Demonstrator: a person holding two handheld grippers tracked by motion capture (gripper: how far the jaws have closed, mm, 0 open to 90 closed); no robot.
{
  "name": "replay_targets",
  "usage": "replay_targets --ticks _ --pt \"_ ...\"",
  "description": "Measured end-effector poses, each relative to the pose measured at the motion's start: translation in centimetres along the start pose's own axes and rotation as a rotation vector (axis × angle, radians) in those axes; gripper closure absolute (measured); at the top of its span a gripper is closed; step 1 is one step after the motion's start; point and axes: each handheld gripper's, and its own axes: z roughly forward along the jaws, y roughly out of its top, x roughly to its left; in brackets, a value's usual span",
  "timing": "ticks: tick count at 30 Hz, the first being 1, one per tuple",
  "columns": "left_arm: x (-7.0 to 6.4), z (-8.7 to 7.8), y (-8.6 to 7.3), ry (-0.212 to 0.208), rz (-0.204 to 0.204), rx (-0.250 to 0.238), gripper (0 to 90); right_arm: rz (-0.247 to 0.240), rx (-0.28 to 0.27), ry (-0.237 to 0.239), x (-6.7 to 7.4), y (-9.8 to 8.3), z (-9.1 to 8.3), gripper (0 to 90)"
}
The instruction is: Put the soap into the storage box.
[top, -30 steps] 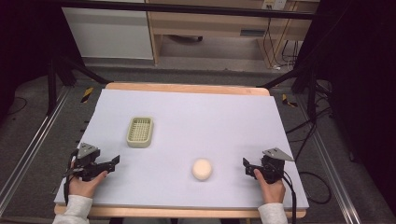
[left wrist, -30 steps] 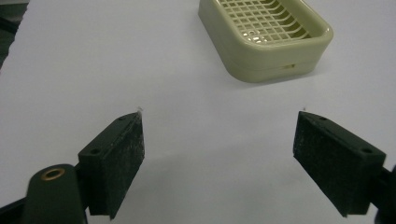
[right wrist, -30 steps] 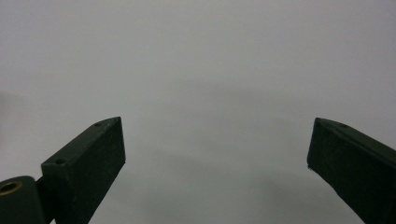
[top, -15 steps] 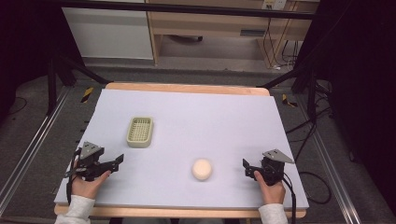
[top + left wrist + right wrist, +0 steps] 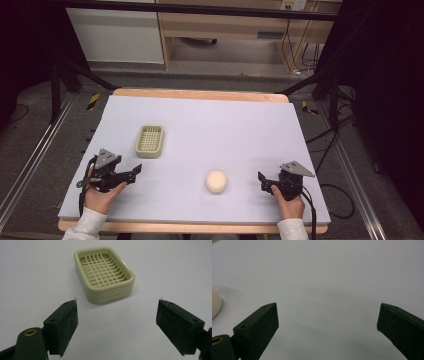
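Toward the left edge of the pale surface point(image 5: 240, 130) sits a cream soap dish point(image 5: 150, 141) with a lattice floor, empty and level. Nearer the front edge, right of centre, lies a round cream soap bar point(image 5: 216, 181), well apart from the dish. At the front left corner the left gripper point(image 5: 134, 171) hovers with jaws spread wide, pointing at the dish. Near the front right corner the right gripper point(image 5: 262, 181), jaws likewise released, faces the soap.
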Motion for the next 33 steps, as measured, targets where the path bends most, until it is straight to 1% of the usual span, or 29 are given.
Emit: replay_targets --ticks 1,3,4,6,9,13,14,16,19,20,23,24,25,26,27,31,32,33 --pt "-0.2 -0.1 0.2 -0.016 0.004 -0.002 18.2 -0.001 -0.003 -0.003 0.0 0.0 0.0 4.1" --pt "-0.4 -0.2 0.4 -0.032 0.006 -0.009 19.8 0.010 -0.008 -0.005 -0.1 0.0 -0.1 4.1" --pt "-0.4 -0.2 0.5 -0.034 0.014 -0.008 20.0 0.008 -0.009 -0.006 -0.1 0.0 -0.1 4.1" --pt "-0.7 -0.2 0.6 -0.041 0.016 -0.009 20.1 0.005 -0.004 -0.008 -0.1 0.0 -0.1 4.1" --pt "-0.9 -0.2 0.7 -0.044 0.024 -0.005 20.5 0.007 -0.007 -0.009 -0.1 -0.1 -0.2 4.1" --pt "-1.7 0.1 1.0 -0.044 0.036 -0.001 21.9 0.012 -0.006 -0.013 -0.2 -0.2 -0.3 4.1" --pt "-1.7 0.1 1.0 -0.044 0.036 -0.001 22.1 0.012 -0.006 -0.013 -0.2 -0.2 -0.3 4.1" --pt "-2.1 0.3 1.1 -0.050 0.053 0.001 22.2 0.012 -0.006 -0.015 -0.3 -0.2 -0.3 4.1" --pt "-2.4 0.5 1.2 -0.055 0.062 0.010 22.7 0.014 -0.013 -0.018 -0.3 -0.2 -0.4 4.2" --pt "-2.7 0.8 1.4 -0.059 0.056 0.005 22.8 0.020 -0.012 -0.016 -0.3 -0.1 -0.4 4.1" --pt "-3.0 0.9 1.7 -0.066 0.063 0.008 23.1 0.011 -0.013 -0.022 -0.3 -0.2 -0.3 4.1" --pt "-3.6 1.1 1.9 -0.077 0.068 0.001 23.2 0.013 -0.009 -0.022 -0.3 -0.2 -0.2 4.1" --pt "-3.6 1.1 1.9 -0.077 0.068 0.001 23.2 0.013 -0.009 -0.022 -0.3 -0.2 -0.2 4.1" --pt "-4.1 1.3 2.0 -0.088 0.074 -0.002 23.2 0.017 -0.004 -0.018 -0.3 -0.2 -0.2 4.1" --pt "-4.1 1.3 2.0 -0.088 0.074 -0.002 23.2 0.017 -0.004 -0.018 -0.3 -0.2 -0.2 4.1" --pt "-4.9 1.9 2.4 -0.103 0.085 0.004 23.5 0.015 -0.004 -0.021 -0.3 -0.1 -0.1 4.1" --pt "-5.4 2.1 2.4 -0.114 0.097 0.008 23.5 0.017 -0.005 -0.022 -0.2 -0.1 -0.2 4.1" --pt "-5.6 2.2 2.4 -0.115 0.105 0.011 23.5 0.009 -0.006 -0.026 -0.3 -0.1 -0.2 4.1"
